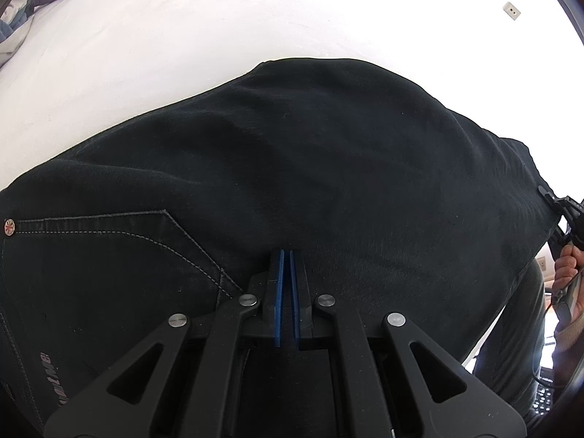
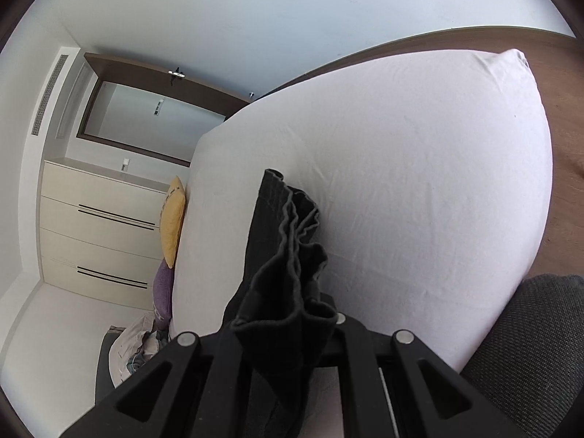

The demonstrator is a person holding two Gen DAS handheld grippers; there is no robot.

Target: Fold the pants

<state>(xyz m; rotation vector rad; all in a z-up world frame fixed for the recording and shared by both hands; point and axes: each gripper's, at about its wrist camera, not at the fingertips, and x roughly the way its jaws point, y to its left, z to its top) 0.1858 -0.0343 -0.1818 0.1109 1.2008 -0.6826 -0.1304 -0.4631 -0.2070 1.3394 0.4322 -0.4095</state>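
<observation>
Black pants point(image 1: 310, 164) stretch across the white bed point(image 1: 164, 54), with a stitched back pocket point(image 1: 109, 248) at the lower left. My left gripper point(image 1: 286, 255) is shut, its blue pads pinching the near edge of the fabric beside the pocket. At the far right, my right gripper point(image 1: 558, 215), held by a hand point(image 1: 565, 270), grips the pants' other end. In the right wrist view the bunched hem of the pants point(image 2: 284, 241) drapes over my right gripper point(image 2: 288, 314) and hides its fingertips. The cloth hangs taut between both grippers.
The bed sheet point(image 2: 419, 182) extends far beyond the pants. A cream dresser point(image 2: 98, 226) stands past the bed, with a yellow pillow point(image 2: 173, 219) and a purple cushion point(image 2: 162, 288) against the mattress side. Wooden floor point(image 2: 562, 109) lies right. A grey-clad leg point(image 2: 529, 346) is close.
</observation>
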